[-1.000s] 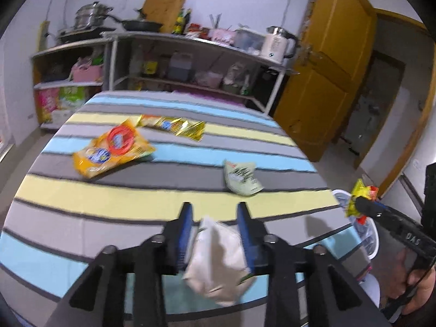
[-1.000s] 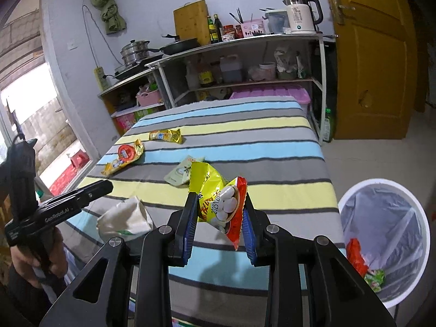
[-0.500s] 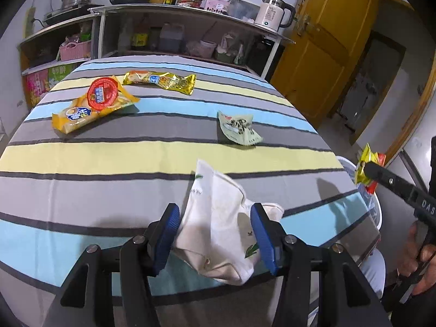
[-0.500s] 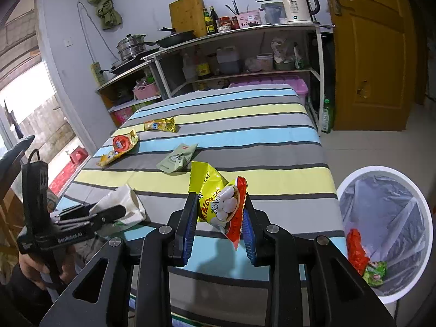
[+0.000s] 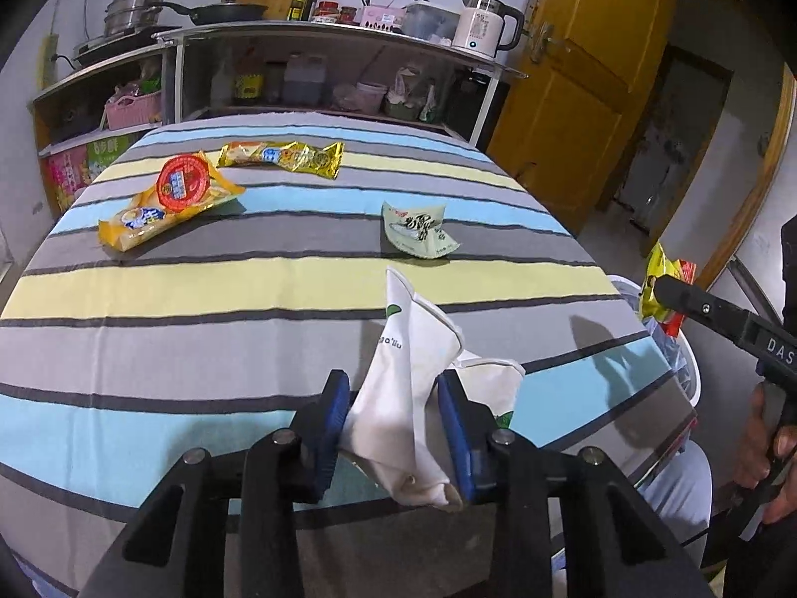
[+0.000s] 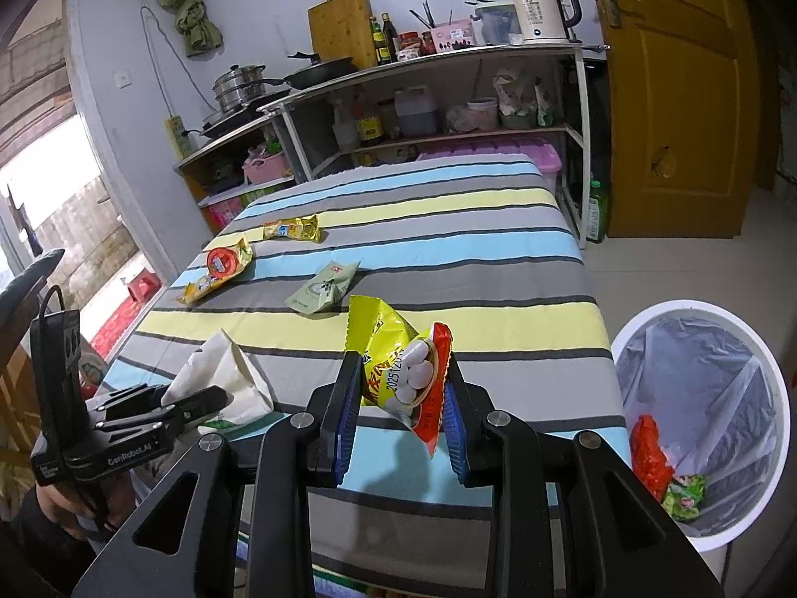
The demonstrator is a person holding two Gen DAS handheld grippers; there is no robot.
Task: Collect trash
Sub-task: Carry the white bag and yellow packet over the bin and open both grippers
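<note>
My left gripper (image 5: 393,398) is shut on a crumpled white wrapper (image 5: 413,378) at the near edge of the striped table (image 5: 199,299); the wrapper also shows in the right wrist view (image 6: 224,378). My right gripper (image 6: 401,388) is shut on a yellow and red snack bag (image 6: 398,364), held above the table's near right corner. A white bin with a clear liner (image 6: 707,398) stands on the floor to the right and holds some trash. On the table lie an orange snack bag (image 5: 169,202), a yellow wrapper (image 5: 284,157) and a pale green packet (image 5: 416,226).
A kitchen shelf (image 6: 448,99) with pots, bottles and a kettle (image 6: 540,10) runs behind the table. A yellow door (image 6: 672,89) is at the right. The floor around the bin is bare tile.
My left gripper opened on the table half a second ago, then closed again on the white wrapper. My right gripper has held the snack bag throughout and shifted slightly toward the bin.
</note>
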